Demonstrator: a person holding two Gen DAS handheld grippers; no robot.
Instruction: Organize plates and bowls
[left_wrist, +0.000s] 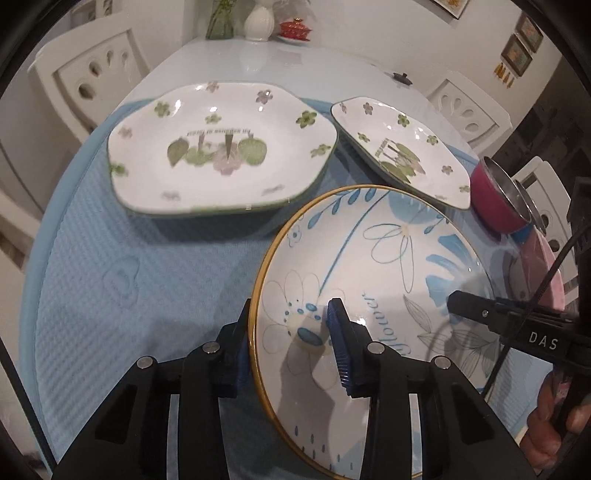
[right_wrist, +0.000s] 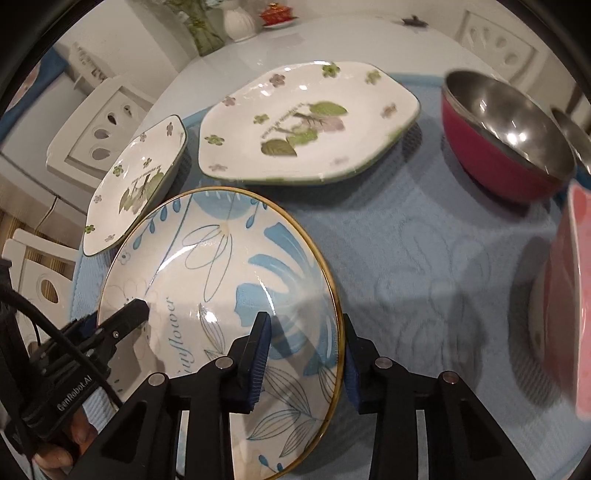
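A round white plate with blue flowers and a gold rim (left_wrist: 388, 280) (right_wrist: 221, 280) is held between both grippers. My left gripper (left_wrist: 291, 343) straddles its left rim, one finger under, one on top. My right gripper (right_wrist: 304, 354) straddles its right rim the same way. Two white plates with green flowers lie behind: a large one (left_wrist: 221, 147) (right_wrist: 306, 125) and a smaller one (left_wrist: 402, 147) (right_wrist: 136, 181). A red bowl with a steel inside (left_wrist: 498, 199) (right_wrist: 506, 136) stands at the right. A pink dish (right_wrist: 569, 306) sits at the right edge.
Everything rests on a light blue mat (left_wrist: 129, 266) (right_wrist: 424, 258) on a white table. White chairs (left_wrist: 92, 74) stand around it. A white vase (left_wrist: 258, 18) and a small red lidded pot (left_wrist: 293, 29) stand at the far end.
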